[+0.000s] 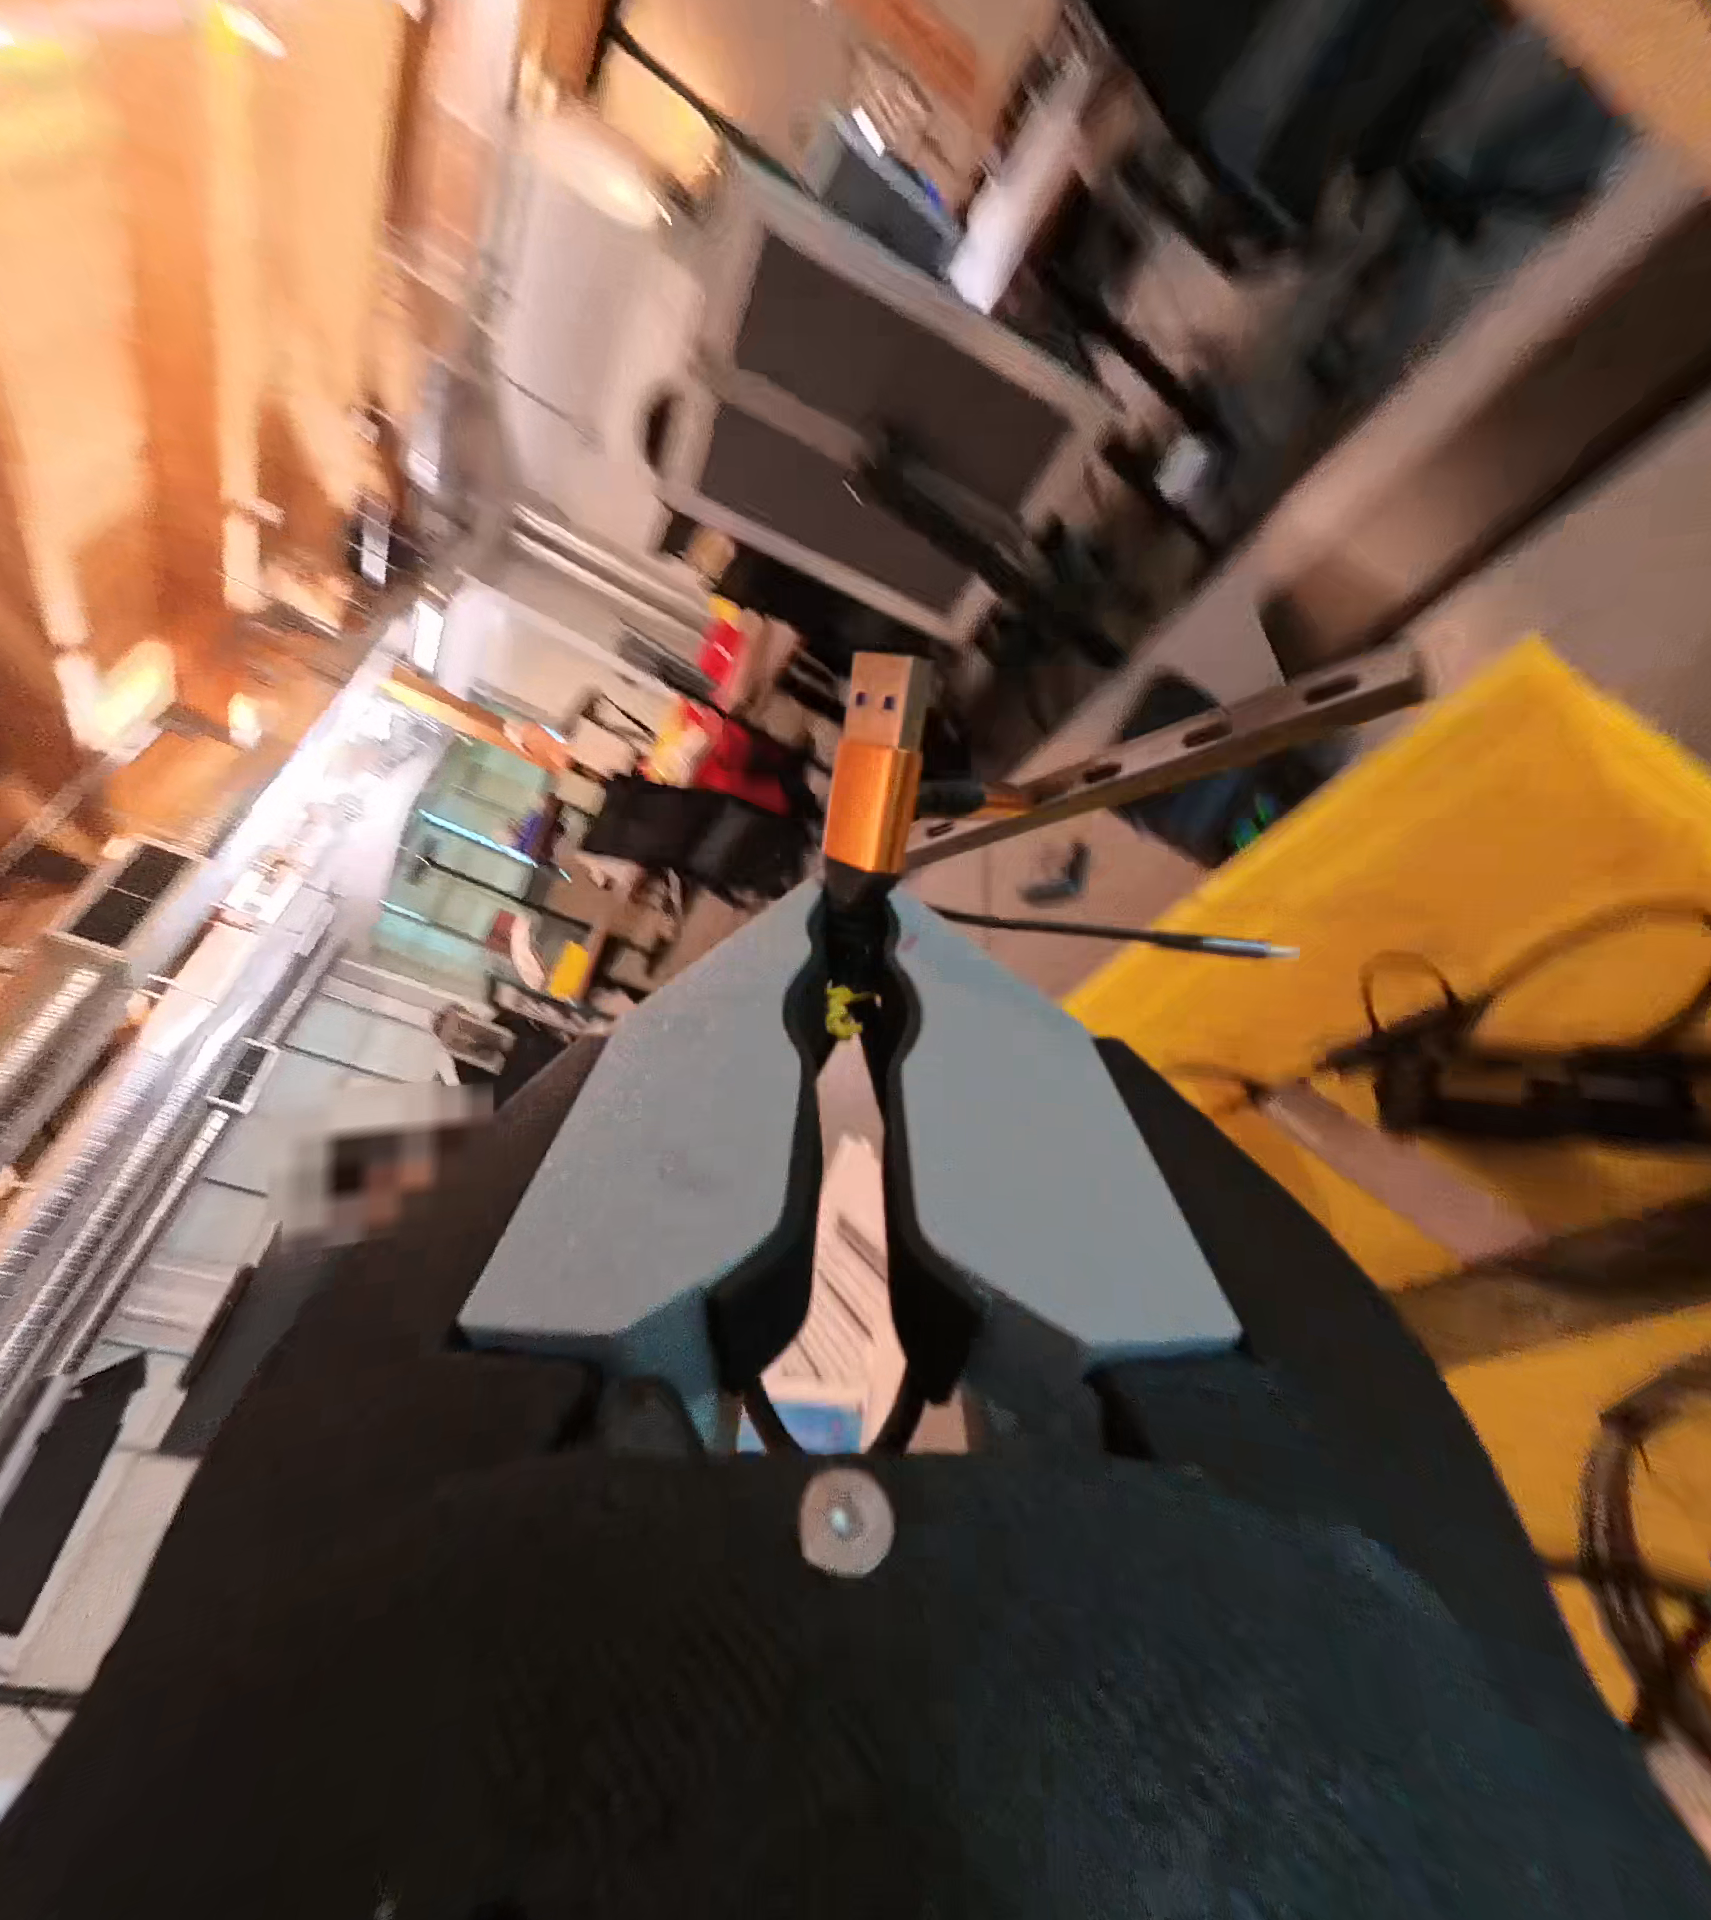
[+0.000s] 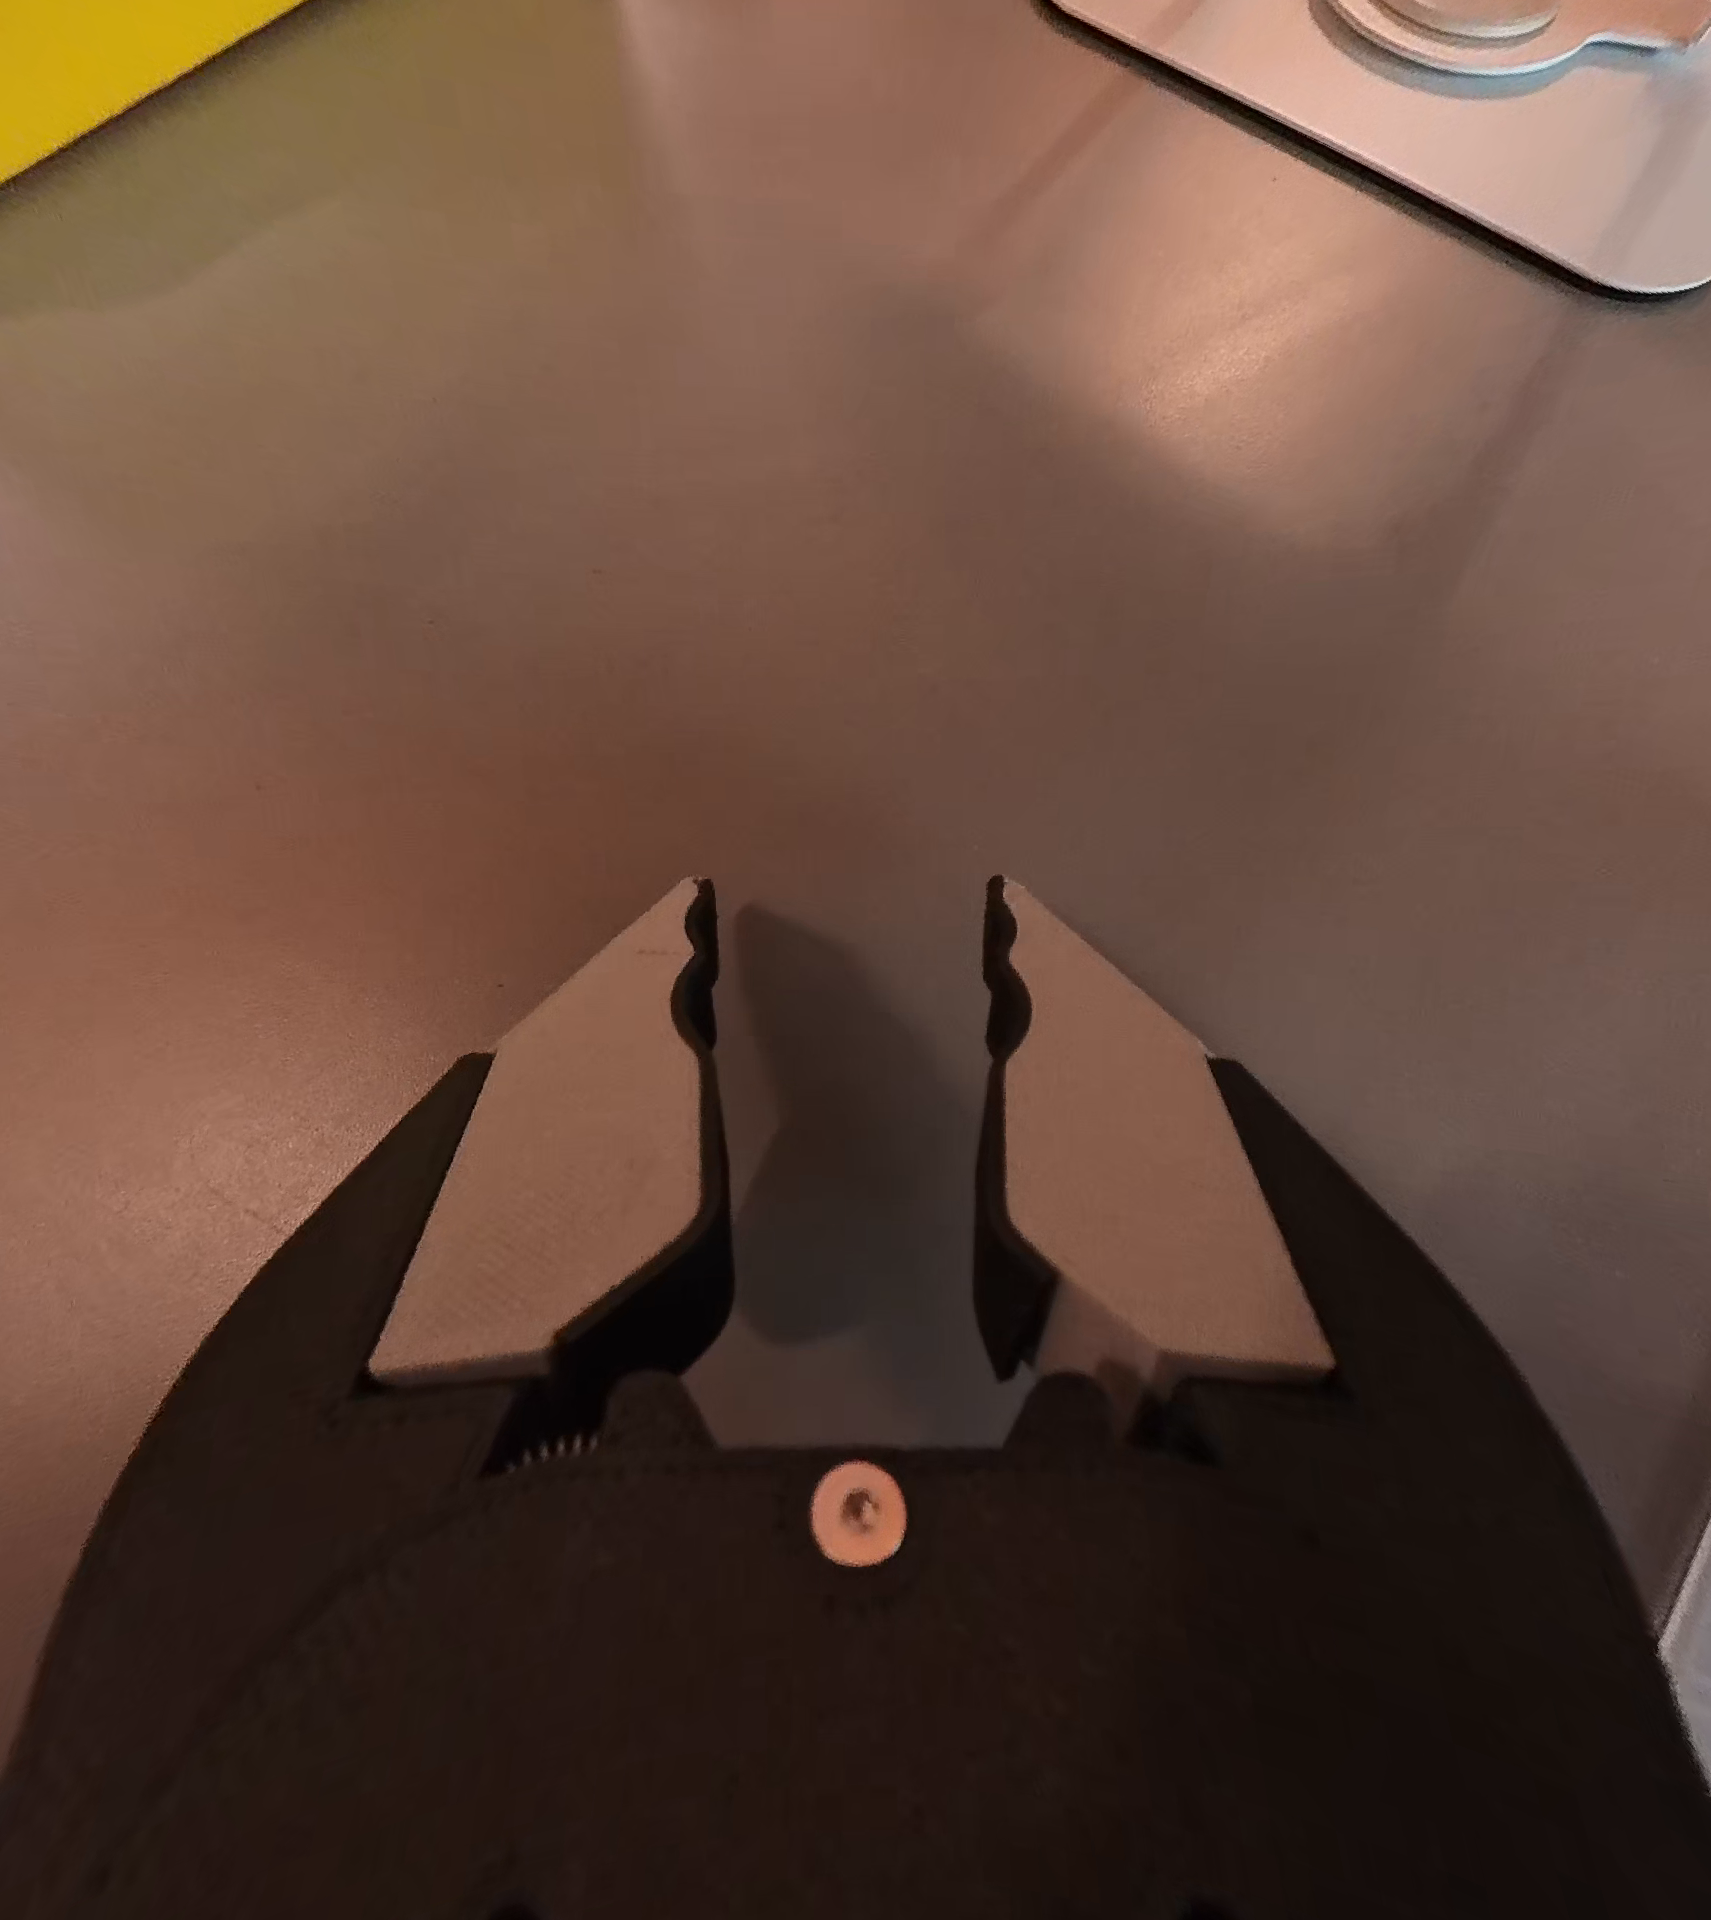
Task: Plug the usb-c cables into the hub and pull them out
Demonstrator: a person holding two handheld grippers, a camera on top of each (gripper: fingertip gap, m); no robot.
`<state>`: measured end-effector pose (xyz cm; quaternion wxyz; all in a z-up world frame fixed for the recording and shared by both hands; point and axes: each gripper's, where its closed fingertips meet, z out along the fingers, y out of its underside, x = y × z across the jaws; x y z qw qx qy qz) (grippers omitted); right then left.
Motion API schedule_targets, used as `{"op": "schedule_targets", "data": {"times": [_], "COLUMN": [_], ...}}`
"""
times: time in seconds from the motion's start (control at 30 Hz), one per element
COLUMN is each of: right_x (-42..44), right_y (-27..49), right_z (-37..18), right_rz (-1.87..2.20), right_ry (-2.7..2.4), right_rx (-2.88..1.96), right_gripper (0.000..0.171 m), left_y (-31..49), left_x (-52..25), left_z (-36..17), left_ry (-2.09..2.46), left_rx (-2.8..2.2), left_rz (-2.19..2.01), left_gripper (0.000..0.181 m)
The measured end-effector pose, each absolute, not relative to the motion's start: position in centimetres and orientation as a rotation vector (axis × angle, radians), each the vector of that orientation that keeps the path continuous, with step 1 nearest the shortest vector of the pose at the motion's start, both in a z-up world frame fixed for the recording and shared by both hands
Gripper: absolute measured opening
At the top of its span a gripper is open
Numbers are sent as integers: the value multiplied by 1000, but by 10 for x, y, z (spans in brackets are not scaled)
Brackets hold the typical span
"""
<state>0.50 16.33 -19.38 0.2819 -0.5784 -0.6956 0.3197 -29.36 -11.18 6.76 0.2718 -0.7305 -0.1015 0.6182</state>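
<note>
Blur smears most of the left wrist view, tilted over a cluttered room. The left hand-held gripper (image 1: 853,914) pinches one cable (image 1: 856,904) at its black collar, so the single orange plug (image 1: 870,805) with its metal tip stands just past the fingertips, pointing away from the camera. To the right lies a yellow mat (image 1: 1516,831) carrying a tangle of dark cables (image 1: 1516,1049); their number cannot be told.

The right wrist view shows the right hand-held gripper (image 2: 851,899) spread wide and holding nothing, aimed down at the bare grey counter (image 2: 622,520). One silver stand base (image 2: 1453,135) sits well ahead to the right, and a yellow mat corner (image 2: 51,83) shows at far left.
</note>
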Motion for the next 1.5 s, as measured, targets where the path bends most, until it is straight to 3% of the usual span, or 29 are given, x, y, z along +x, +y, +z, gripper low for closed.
{"op": "schedule_targets", "data": {"times": [0.17, 0.5, 0.83, 1.0, 1.23, 1.5], "right_x": [5, 10, 12, 10, 9, 12], "right_y": [161, 155, 161, 151, 141, 125], "right_z": [-189, -158, -143, -152, -159, -153], "right_rz": [904, 1132, 1170, 1084, 1004, 1095], "right_ry": [-1859, -1757, -1683, -1756, -1815, -1847], "right_rx": [-1529, -1429, -1379, -1331, -1271, -1214], "right_gripper": [52, 61, 62, 62, 57, 63], "left_y": [-74, 49, 83, 79, 72, 76], "left_x": [-218, -50, -46, -45, -47, -44], "left_z": [103, 27, -111, -123, -116, -123], "left_ry": [-207, 37, 45, 78, 173, 203], "left_rx": [-1725, -1641, -1773, -1751, -1685, -1716], "left_rz": [1451, 855, 760, 789, 1159, 1152], "left_gripper": [1, 4, 1, 1, 1, 1]}}
